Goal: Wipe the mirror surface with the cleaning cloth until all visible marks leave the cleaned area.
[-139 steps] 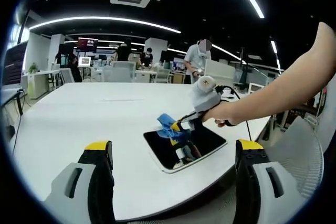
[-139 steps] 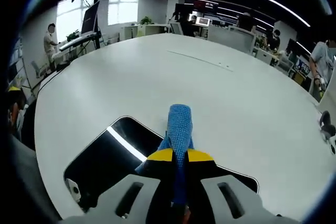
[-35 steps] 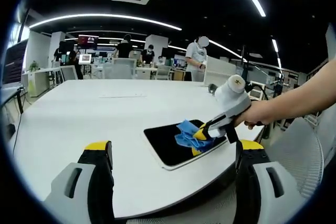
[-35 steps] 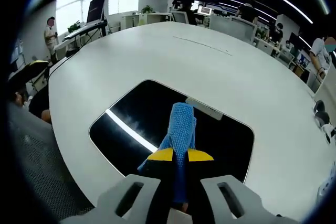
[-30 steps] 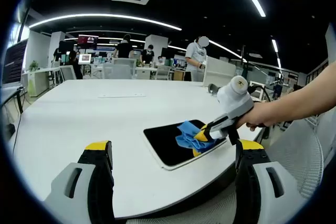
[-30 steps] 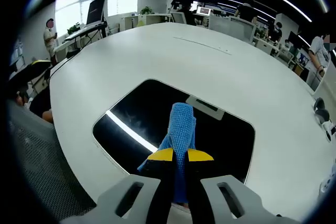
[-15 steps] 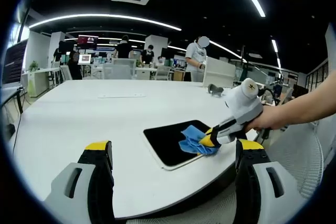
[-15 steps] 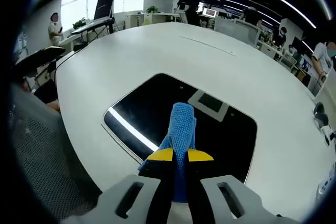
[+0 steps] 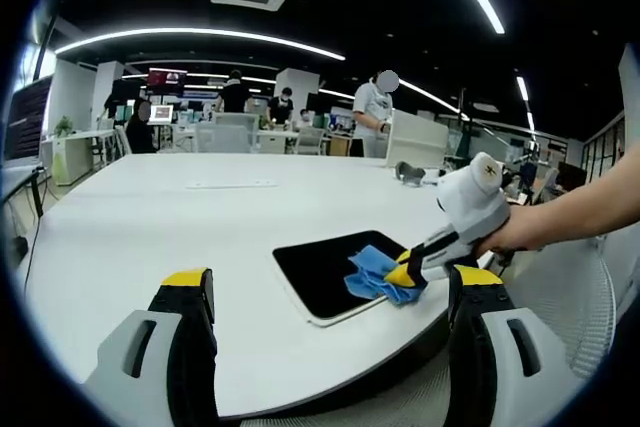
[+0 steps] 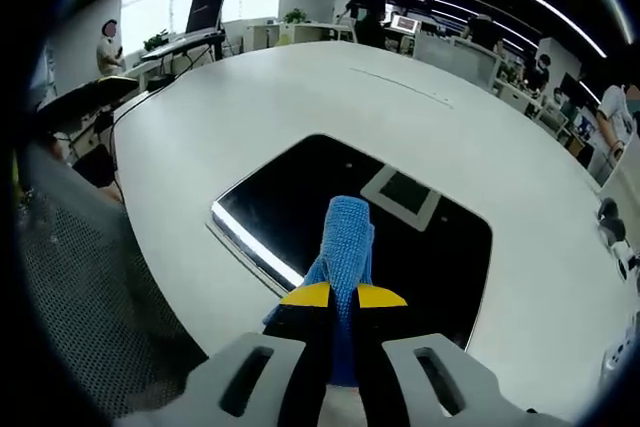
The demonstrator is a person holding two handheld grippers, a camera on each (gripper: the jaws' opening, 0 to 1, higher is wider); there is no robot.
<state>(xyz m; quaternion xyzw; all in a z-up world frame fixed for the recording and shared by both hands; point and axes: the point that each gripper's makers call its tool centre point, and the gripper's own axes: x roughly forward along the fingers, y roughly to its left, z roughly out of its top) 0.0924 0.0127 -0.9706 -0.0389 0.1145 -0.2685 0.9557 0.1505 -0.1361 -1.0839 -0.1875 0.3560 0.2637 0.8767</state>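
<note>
White table top [image 9: 150, 217], broad and rounded at its near edge, carries the items listed. My left gripper [image 9: 330, 332], seen in the left gripper view, hangs above the near edge with its yellow-tipped jaws standing wide apart and nothing between them. Dark mirror [image 9: 325, 267], a rounded rectangle with a pale border, lies flat on the table close to that edge, between the two jaws as that view frames it. Blue cleaning cloth [image 9: 377, 275] rests on the mirror's right-hand corner, bunched, touching the glass. My right gripper [image 9: 405, 273] comes in from the right of that view, held in my hand [image 9: 510, 237], its yellow tips clamped on the cloth. In the right gripper view the same jaws [image 10: 331, 296] stand pressed together with the cloth [image 10: 344, 237] pinched between them, its free end lying forward over the mirror [image 10: 300, 192] near the nearer long edge; the glass reflects a bright strip light and a ceiling vent. Mesh chair back [image 10: 75, 307] sits at the left of that view.
</note>
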